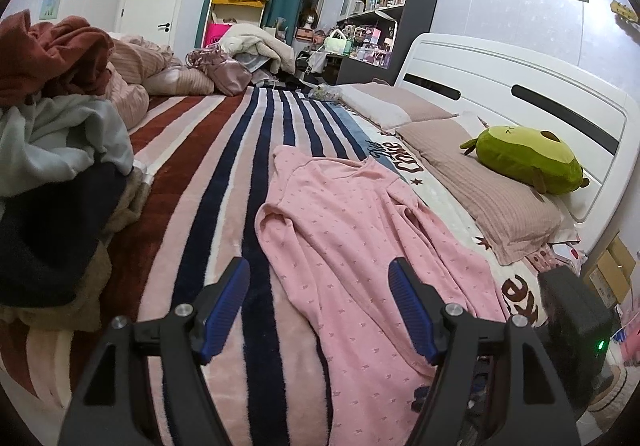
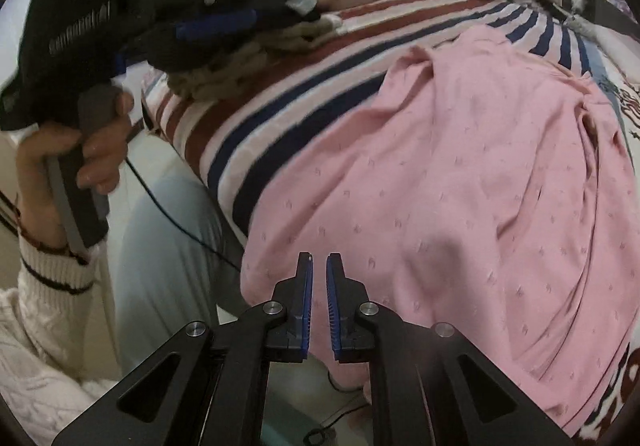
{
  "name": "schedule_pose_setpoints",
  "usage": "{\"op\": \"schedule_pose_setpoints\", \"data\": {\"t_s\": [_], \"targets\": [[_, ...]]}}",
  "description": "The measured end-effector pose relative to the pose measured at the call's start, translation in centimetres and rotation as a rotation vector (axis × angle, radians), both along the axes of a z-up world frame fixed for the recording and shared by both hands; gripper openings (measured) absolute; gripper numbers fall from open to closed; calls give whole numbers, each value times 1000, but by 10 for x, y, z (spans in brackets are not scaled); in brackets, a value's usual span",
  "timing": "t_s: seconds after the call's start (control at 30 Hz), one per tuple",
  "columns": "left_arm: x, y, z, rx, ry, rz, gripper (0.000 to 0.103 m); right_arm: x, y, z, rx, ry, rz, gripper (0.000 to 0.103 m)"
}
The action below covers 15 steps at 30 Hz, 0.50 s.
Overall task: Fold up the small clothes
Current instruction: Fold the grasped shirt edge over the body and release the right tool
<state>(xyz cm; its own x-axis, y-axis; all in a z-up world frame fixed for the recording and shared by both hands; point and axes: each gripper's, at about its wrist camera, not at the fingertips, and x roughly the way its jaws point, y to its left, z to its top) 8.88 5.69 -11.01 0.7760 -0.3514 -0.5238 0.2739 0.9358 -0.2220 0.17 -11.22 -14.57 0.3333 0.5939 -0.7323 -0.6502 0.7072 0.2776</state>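
A pink dotted top [image 1: 352, 246] lies spread on the striped blanket [image 1: 208, 182], its hem hanging over the near bed edge [image 2: 460, 174]. My left gripper [image 1: 320, 270] is open and empty, held above the top's left side. My right gripper [image 2: 318, 260] is nearly shut with a thin gap between its jaws, and holds nothing; it hovers over the top's hem at the bed edge. The left gripper and the hand holding it also show in the right wrist view [image 2: 216, 18].
A pile of mixed clothes [image 1: 56, 134] sits on the bed's left side. Pillows [image 1: 480, 186] and a green plush toy [image 1: 528, 158] lie by the white headboard [image 1: 520, 86]. A quilt and bags [image 1: 192, 70] are at the far end. A cable [image 2: 172, 214] hangs beside the bed.
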Motion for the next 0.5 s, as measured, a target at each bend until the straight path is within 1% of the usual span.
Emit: {"op": "schedule_pose_setpoints", "data": {"t_s": [0.03,0.07,0.1,0.17,0.2,0.23,0.27,0.33,0.4,0.5], "targets": [[0,2,0,2,-1,3,69,3,-4,5,18,-5,-14,8],[0,3,0,1,-2,4,69,8,-11,13,37,-14,-41,16],[-1,5,0,-1,-3,3,69,17,-22,24,35,-42,-88,19],[-1,7,0,-5,-6,5,71,32,-32,34,-10,-89,-150,27],[0,9,0,-8,-7,6,72,41,-36,36,-27,-91,-166,30],[0,11,-1,-16,-6,6,72,52,-40,36,-46,-88,-185,36],[0,12,-1,-21,-6,5,72,66,-44,33,-72,-85,-207,41],[1,13,-2,-26,-6,4,72,83,-46,25,-108,-79,-230,41],[2,14,-2,-27,-4,5,72,101,-48,12,-141,-56,-236,41],[4,15,-6,-26,3,9,72,120,-46,-8,-150,-13,-225,40]]}}
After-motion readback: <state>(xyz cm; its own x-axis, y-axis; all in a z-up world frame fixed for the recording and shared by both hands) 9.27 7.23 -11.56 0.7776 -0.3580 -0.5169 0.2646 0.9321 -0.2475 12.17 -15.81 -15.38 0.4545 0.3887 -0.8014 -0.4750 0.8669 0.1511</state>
